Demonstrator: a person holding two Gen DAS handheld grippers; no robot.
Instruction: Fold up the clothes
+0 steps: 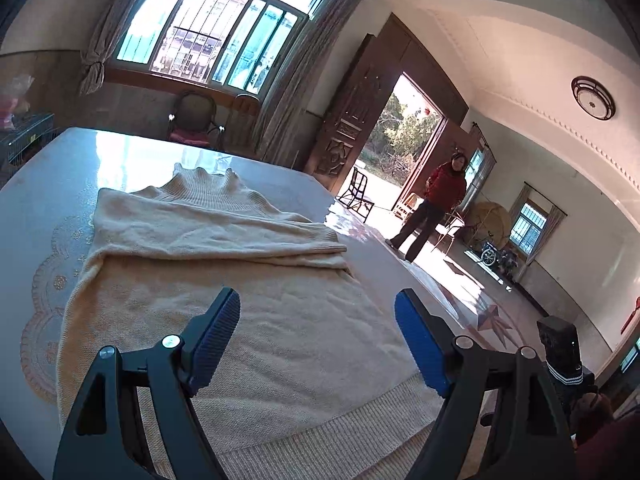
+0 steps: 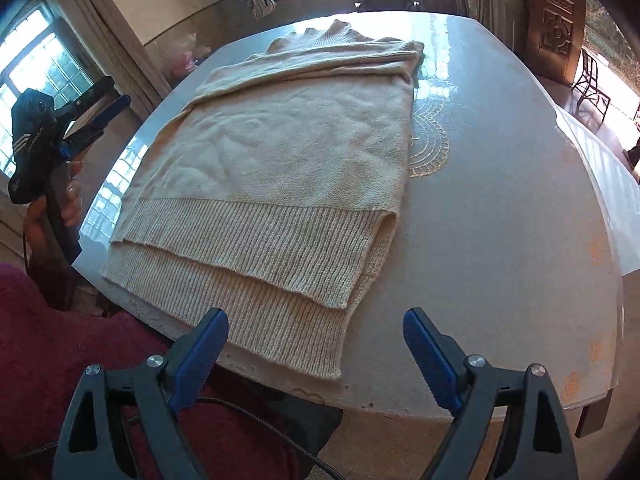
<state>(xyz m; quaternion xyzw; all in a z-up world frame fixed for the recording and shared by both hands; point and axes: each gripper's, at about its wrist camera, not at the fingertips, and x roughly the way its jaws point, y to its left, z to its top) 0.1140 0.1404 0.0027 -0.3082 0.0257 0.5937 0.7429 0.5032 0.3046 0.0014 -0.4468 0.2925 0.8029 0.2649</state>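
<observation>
A cream knitted sweater lies flat on the pale round surface, collar at the far side and ribbed hem at the near edge. Its sleeves appear to be folded in across the chest, and the right side looks turned over the body, so the garment is already a narrow rectangle. The step in hand seems to be the lengthwise fold, hem to collar. The right gripper hovers just above the near hem, jaws wide open and empty. The left gripper hangs over the sweater's left part, its jaws also spread with nothing between them; it shows in the right wrist view held off the surface's left edge. The next move probably calls for each gripper to pinch a hem corner, catching both knit layers, then lifting evenly so the folded sleeves stay put.
</observation>
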